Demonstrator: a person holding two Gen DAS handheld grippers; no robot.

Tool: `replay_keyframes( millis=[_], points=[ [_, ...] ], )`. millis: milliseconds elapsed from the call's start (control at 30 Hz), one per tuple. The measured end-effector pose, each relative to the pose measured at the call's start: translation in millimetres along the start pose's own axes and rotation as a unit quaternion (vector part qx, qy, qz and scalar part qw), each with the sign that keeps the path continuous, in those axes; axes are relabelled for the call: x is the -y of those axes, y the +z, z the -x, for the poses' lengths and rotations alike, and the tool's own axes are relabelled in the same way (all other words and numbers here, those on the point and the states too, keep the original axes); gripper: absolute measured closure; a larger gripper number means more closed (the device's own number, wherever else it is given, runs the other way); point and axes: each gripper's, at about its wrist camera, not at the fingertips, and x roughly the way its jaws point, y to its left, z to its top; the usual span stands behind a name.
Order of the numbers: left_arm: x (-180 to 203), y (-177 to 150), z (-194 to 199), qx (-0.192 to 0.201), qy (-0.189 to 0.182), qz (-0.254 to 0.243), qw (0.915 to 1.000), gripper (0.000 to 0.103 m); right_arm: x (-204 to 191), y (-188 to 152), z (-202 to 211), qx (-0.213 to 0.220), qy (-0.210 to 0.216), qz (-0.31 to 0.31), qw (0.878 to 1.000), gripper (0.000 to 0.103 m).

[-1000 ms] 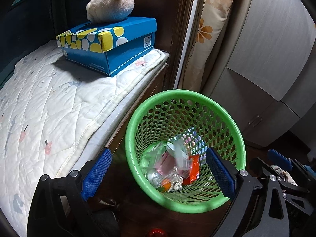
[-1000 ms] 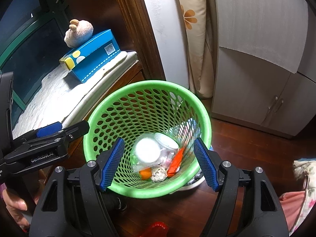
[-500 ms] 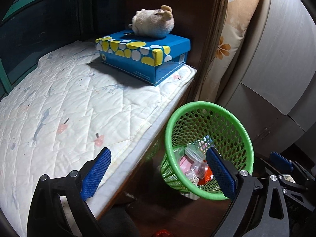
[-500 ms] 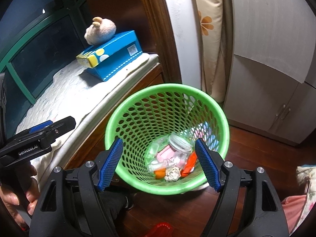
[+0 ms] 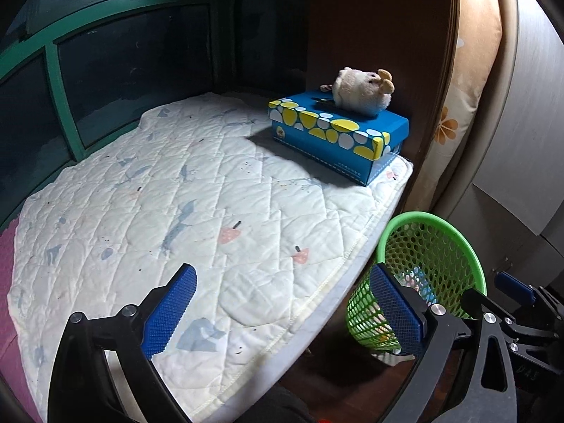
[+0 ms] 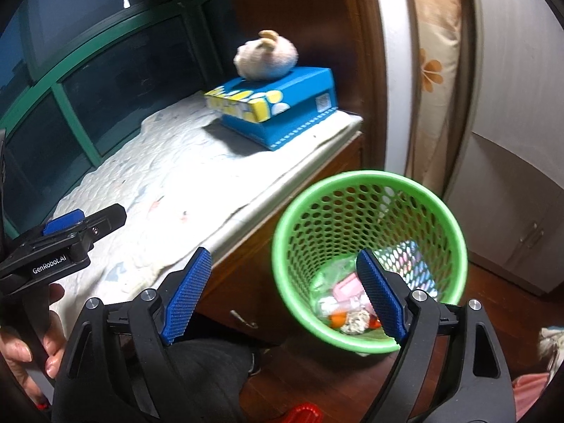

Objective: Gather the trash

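Both grippers angled downward, left gripper (image 5: 282, 312) fingers wide and empty, right gripper (image 6: 283, 294) fingers opening, empty.

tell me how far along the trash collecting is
Done: wrappers, a small clear bottle and crumpled bits lie at the bottom of the green perforated plastic basket. In hand: nothing; the left tongs are open and empty, the right tongs are opening with nothing between them. Left: no loose trash shows on the white quilted pad; only a red object at the right view's bottom edge, unidentifiable.

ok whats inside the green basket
Trash lies at the bottom of the basket: a pink packet, a crumpled foil ball and something orange. The right claw's finger covers part of the pile.
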Motion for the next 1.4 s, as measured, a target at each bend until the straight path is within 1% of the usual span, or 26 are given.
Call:
replay_keyframes(
  millis=[200, 300, 400, 667, 767, 867, 1067, 1233, 1400],
  points=[
    [-29, -4, 18, 0.010, 0.020, 0.026, 0.9994, 0.007, -33, 9, 1, 0.011, 0.018, 0.023, 1.000, 0.015],
    [-41, -7, 27, 0.018, 0.038, 0.032, 0.9986, 0.007, -47, 12, 3, 0.015, 0.023, 0.036, 0.999, 0.013],
    [-55, -9, 35, 0.022, 0.042, 0.049, 0.9977, 0.007, -58, 13, 4, 0.018, 0.028, 0.047, 0.998, 0.012],
    [-86, -17, 56, 0.028, 0.077, 0.073, 0.9940, 0.007, -86, 13, 5, 0.021, 0.055, 0.068, 0.996, 0.012],
    [-96, -20, 61, 0.032, 0.090, 0.081, 0.9921, 0.007, -95, 14, 7, 0.026, 0.063, 0.075, 0.995, 0.010],
    [-105, -23, 66, 0.032, 0.096, 0.092, 0.9905, 0.007, -106, 13, 8, 0.029, 0.067, 0.085, 0.994, 0.010],
    [-119, -33, 74, 0.029, 0.111, 0.109, 0.9873, 0.007, -118, 8, 10, 0.028, 0.078, 0.091, 0.992, 0.009],
    [-124, -39, 81, 0.035, 0.134, 0.110, 0.9842, 0.007, -122, 9, 13, 0.035, 0.083, 0.093, 0.992, 0.009],
    [-131, -42, 86, 0.036, 0.141, 0.121, 0.9820, 0.007, -126, 9, 16, 0.039, 0.087, 0.097, 0.991, 0.009]
  ],
)
